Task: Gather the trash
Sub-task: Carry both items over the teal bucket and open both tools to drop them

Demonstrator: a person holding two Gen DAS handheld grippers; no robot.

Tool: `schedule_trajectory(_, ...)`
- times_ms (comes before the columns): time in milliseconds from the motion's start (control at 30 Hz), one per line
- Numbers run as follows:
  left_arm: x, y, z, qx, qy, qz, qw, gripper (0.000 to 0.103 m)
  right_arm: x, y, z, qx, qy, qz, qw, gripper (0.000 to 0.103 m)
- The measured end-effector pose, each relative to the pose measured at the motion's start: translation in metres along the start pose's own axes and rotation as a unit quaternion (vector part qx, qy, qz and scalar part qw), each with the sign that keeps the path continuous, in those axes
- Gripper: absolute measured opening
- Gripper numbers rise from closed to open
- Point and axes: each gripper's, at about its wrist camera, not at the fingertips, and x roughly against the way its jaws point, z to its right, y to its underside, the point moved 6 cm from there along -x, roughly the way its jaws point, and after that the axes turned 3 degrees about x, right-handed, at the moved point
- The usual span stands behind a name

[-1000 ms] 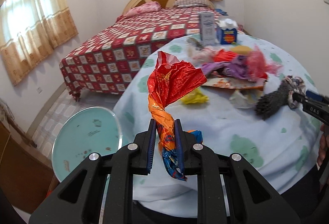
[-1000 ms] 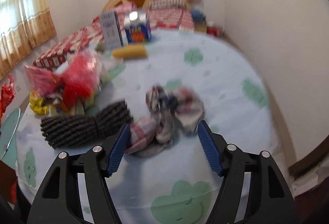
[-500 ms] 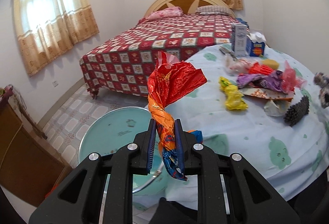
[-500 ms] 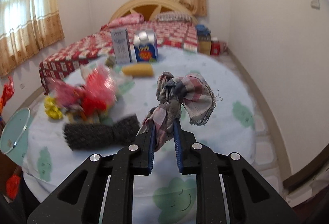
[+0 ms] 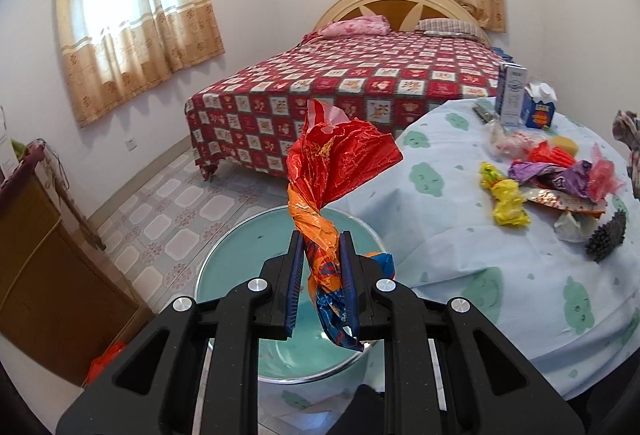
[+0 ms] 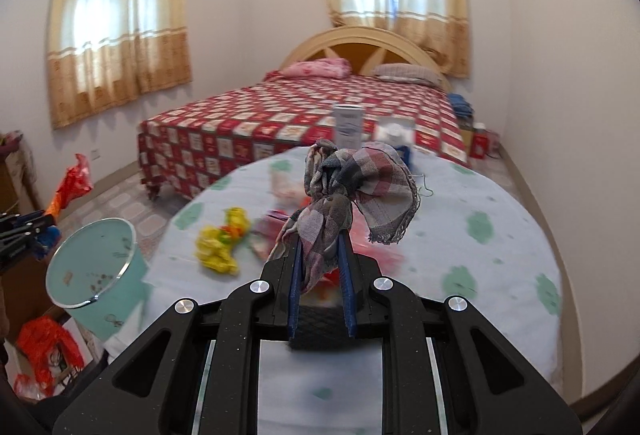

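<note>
My left gripper [image 5: 320, 255] is shut on a twisted red and orange plastic wrapper [image 5: 336, 159], held above the open teal trash bin [image 5: 240, 267] beside the round table. My right gripper [image 6: 320, 259] is shut on a crumpled plaid cloth [image 6: 360, 183], lifted above the table's light blue cover [image 6: 460, 235]. In the right wrist view the teal bin [image 6: 92, 263] stands at lower left, with the left gripper [image 6: 24, 227] and its red wrapper [image 6: 72, 183] near it. A yellow wrapper [image 5: 506, 199], purple and red bags [image 5: 560, 171] and a dark knitted item [image 5: 608, 235] lie on the table.
Two cartons [image 5: 524, 103] stand at the table's far side. A bed with a red patterned cover [image 5: 340, 91] fills the back of the room. A brown cabinet [image 5: 48, 275] stands at left. An orange bag [image 6: 44, 351] lies on the floor by the bin.
The right gripper closed on the plaid cloth and lifted it off the table. The left gripper carried the red wrapper leftward from over the table to above the teal bin.
</note>
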Motion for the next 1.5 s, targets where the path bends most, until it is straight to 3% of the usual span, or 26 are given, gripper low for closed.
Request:
schedule_trajectory(733, -0.01, 0.007, -0.039, 0.02, -0.034, -0.008, 0.9992, 0.019, -0.046, -0.023, -0.11, 0.071, -0.101, 0.0, 0.992, 0.018)
schedule_trajectory(1500, -0.017, 0.024, -0.089, 0.046, -0.073, -0.026, 0.996, 0.019, -0.075, -0.027, -0.179, 0.108, -0.151, -0.007, 0.983, 0.018)
